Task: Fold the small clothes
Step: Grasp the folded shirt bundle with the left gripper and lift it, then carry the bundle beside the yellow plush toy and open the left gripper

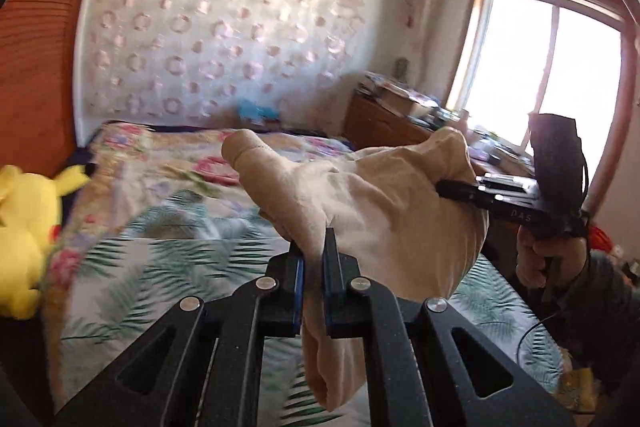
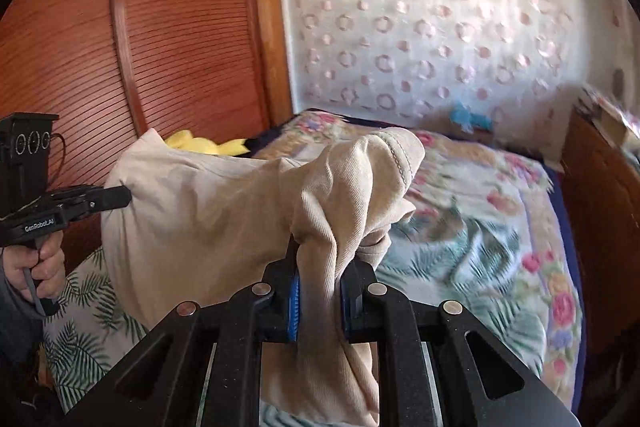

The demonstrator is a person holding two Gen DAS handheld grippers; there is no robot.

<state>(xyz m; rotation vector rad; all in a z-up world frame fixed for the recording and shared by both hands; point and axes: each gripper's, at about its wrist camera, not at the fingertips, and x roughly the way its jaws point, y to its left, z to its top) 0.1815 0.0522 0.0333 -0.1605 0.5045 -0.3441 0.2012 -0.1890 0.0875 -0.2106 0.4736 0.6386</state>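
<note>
A small beige garment (image 1: 360, 195) hangs stretched between both grippers, lifted above the bed. In the left wrist view my left gripper (image 1: 314, 243) is shut on one bunched edge, and a loose end droops below the blue pads. My right gripper (image 1: 442, 189) pinches the far corner at the right, with a person's hand (image 1: 548, 263) on its grip. The right wrist view shows the same garment (image 2: 200, 219) with my right gripper (image 2: 320, 259) shut on a thick gathered fold. My left gripper (image 2: 126, 195) clamps the opposite corner at the left.
Below lies a bed with a floral and leaf-print quilt (image 1: 160, 247) (image 2: 480, 227). A yellow plush toy (image 1: 24, 227) sits at its left side by a louvred wooden wardrobe (image 2: 160, 27). A cluttered wooden dresser (image 1: 384, 119) and a bright window (image 1: 540, 67) stand to the right.
</note>
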